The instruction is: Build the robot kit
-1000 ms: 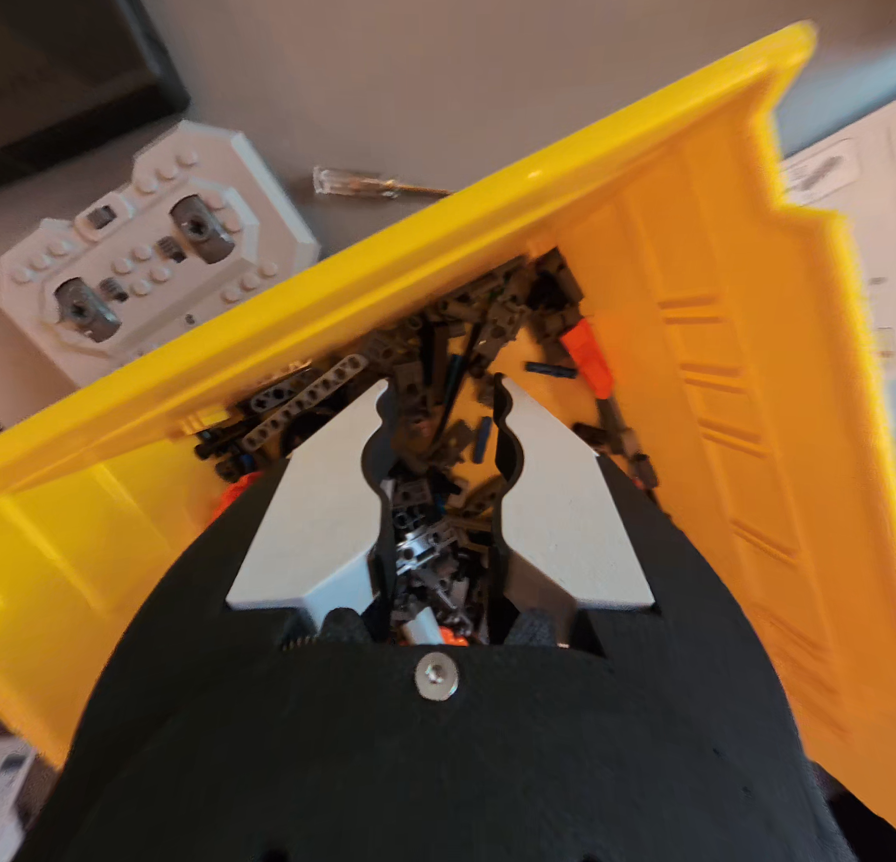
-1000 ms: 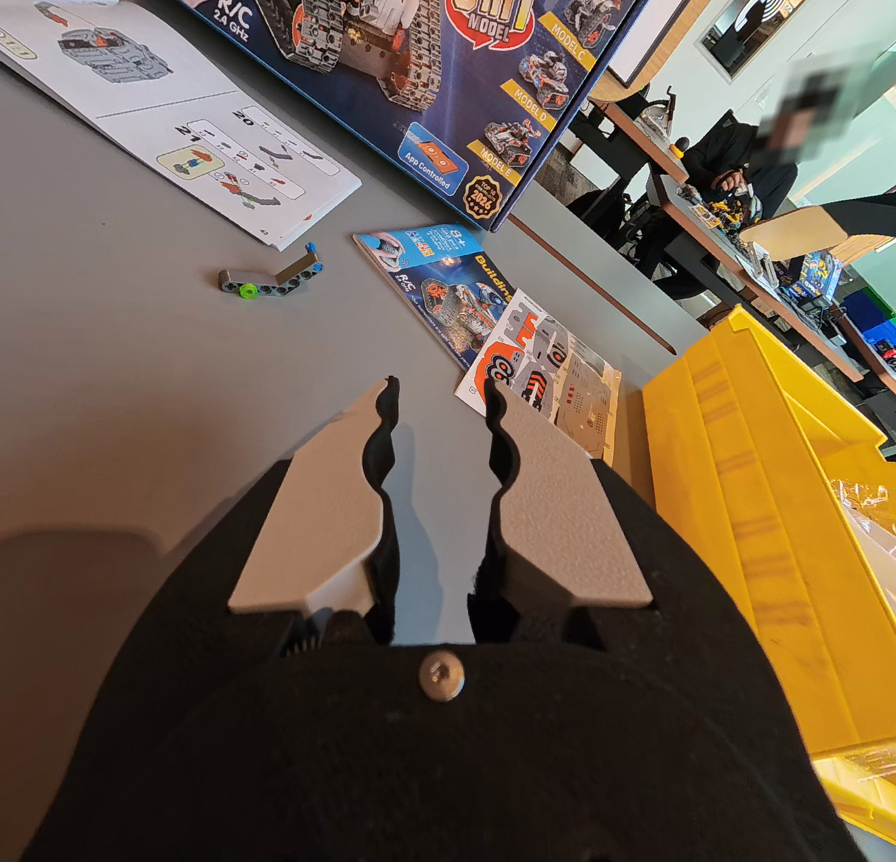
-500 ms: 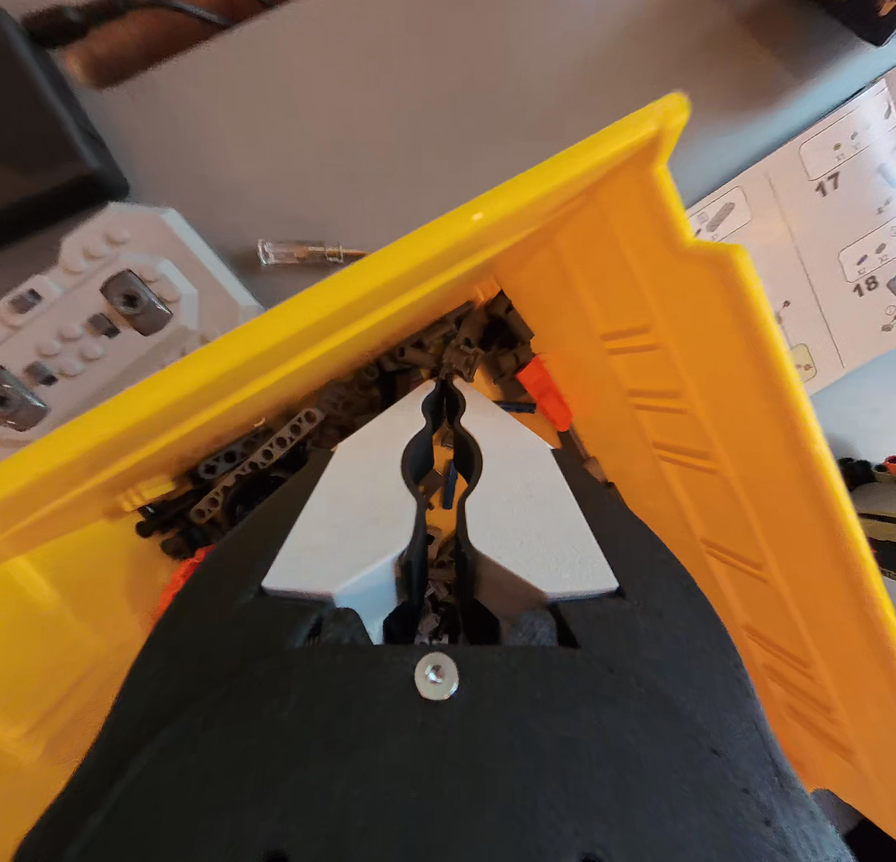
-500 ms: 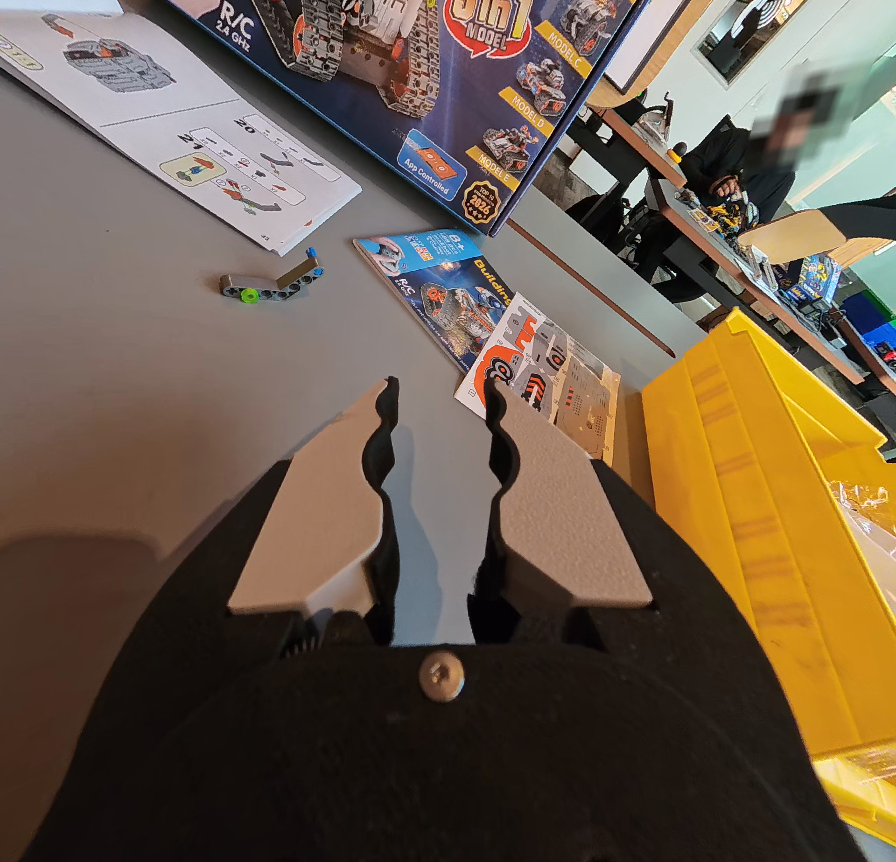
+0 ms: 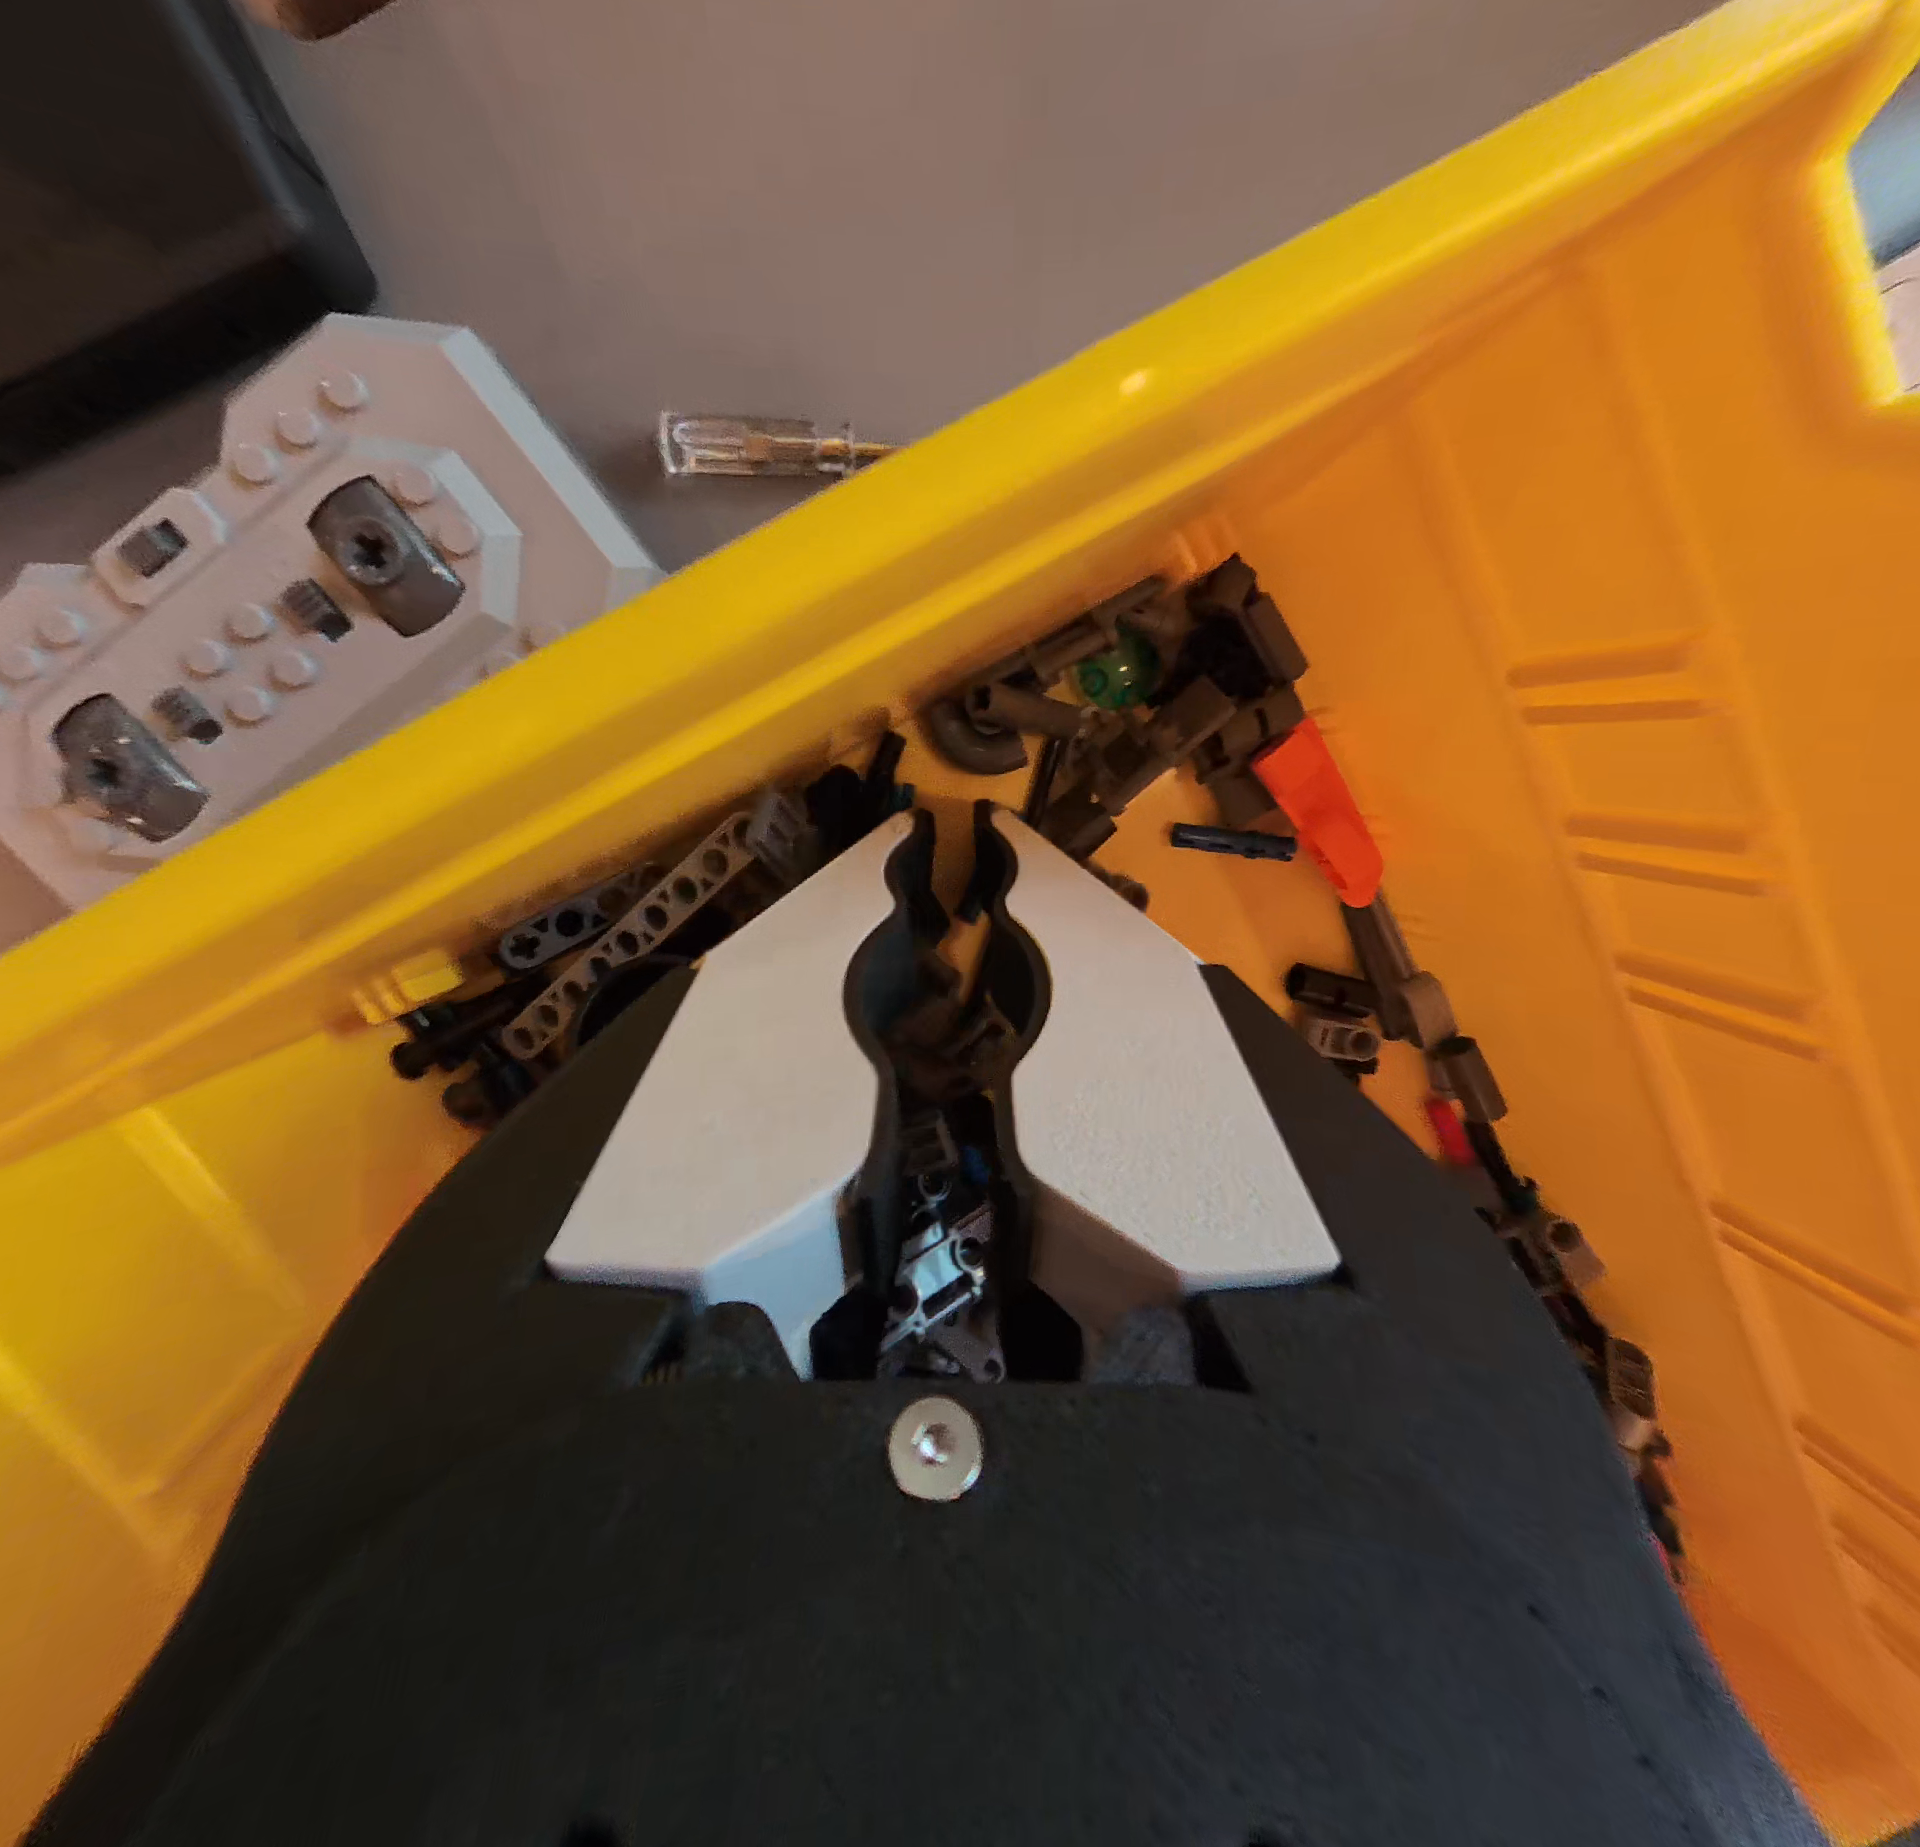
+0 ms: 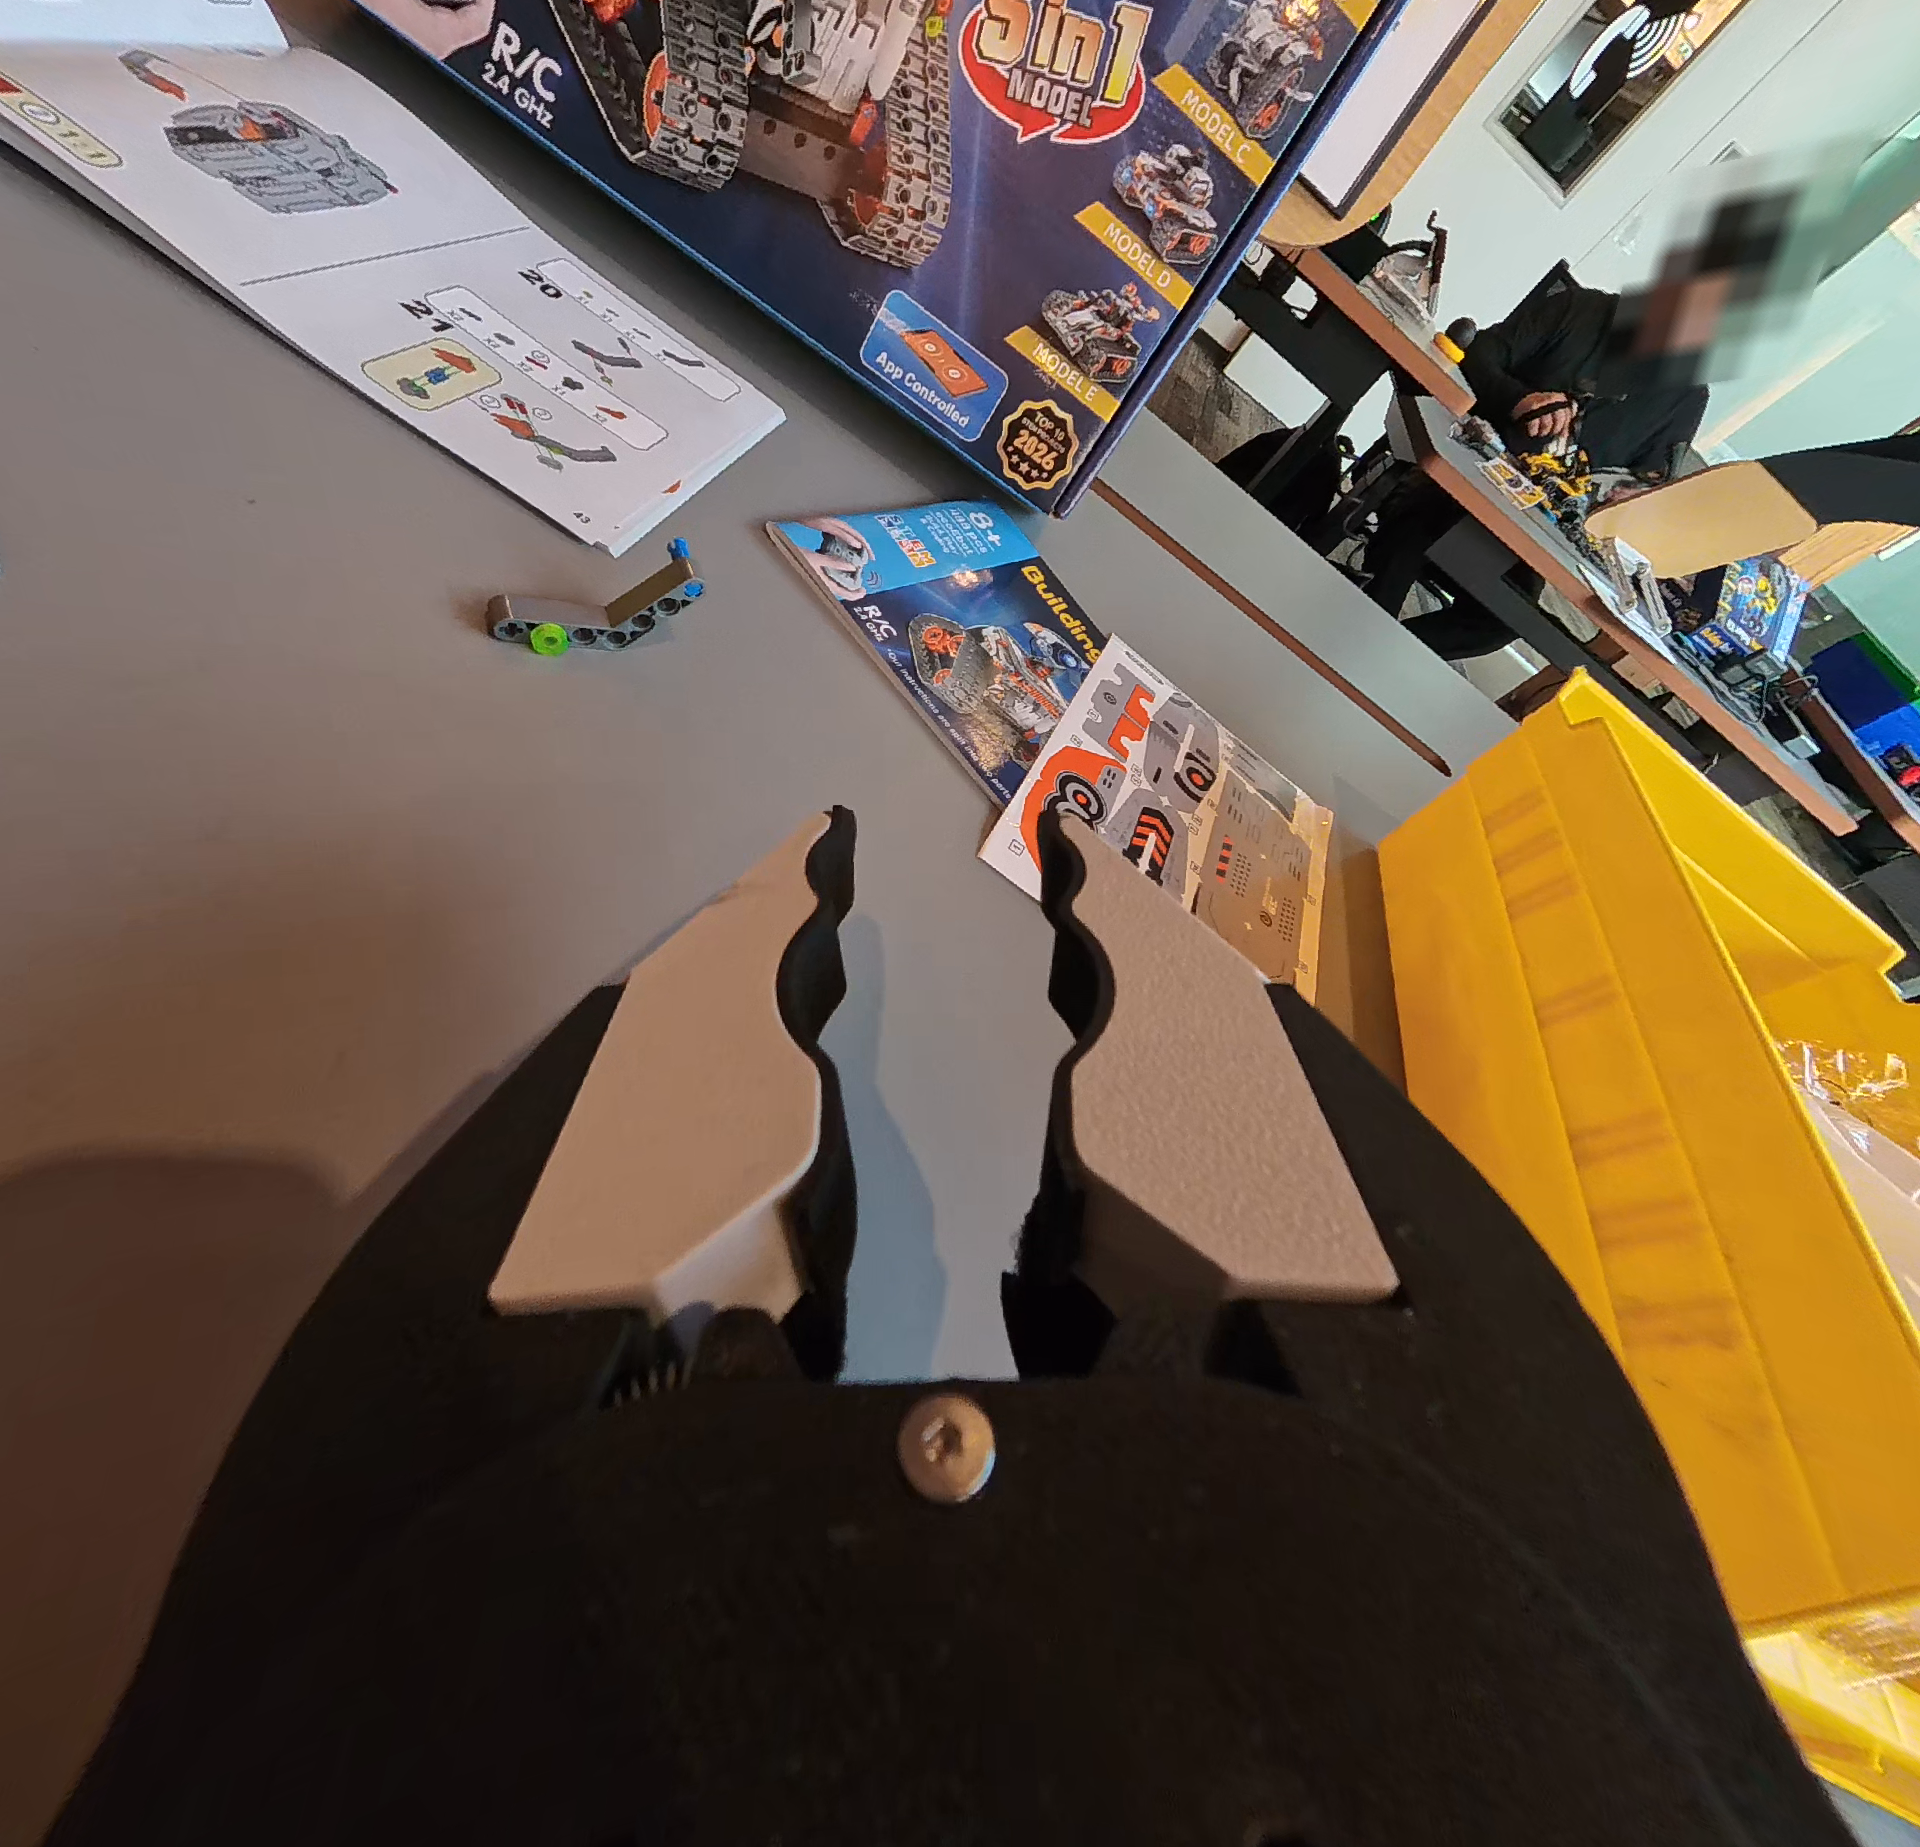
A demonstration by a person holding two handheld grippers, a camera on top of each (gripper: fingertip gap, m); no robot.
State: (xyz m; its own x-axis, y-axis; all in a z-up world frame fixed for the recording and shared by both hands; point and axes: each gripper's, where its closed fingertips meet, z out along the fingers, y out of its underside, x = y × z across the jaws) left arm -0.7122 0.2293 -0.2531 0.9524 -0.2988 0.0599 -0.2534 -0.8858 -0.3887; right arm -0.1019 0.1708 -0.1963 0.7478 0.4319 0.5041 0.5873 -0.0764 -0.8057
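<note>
In the left wrist view, the left gripper (image 5: 951, 841) sat low-centre inside a yellow bin (image 5: 727, 654), jaws nearly clenched, possibly pinching a dark building piece (image 5: 940, 1028). In the right wrist view, the right gripper (image 6: 945, 831) hovered released over the grey table (image 6: 260, 810), bent beam (image 6: 597, 613) upper left.

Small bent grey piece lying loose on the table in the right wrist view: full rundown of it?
The bent grey piece is a thin plastic beam with a row of holes, angled near one end. A bright green round stud sits in one hole and a small blue pin sticks from the far tip. It lies flat on the grey table, alone, just short of the open booklet.
</note>
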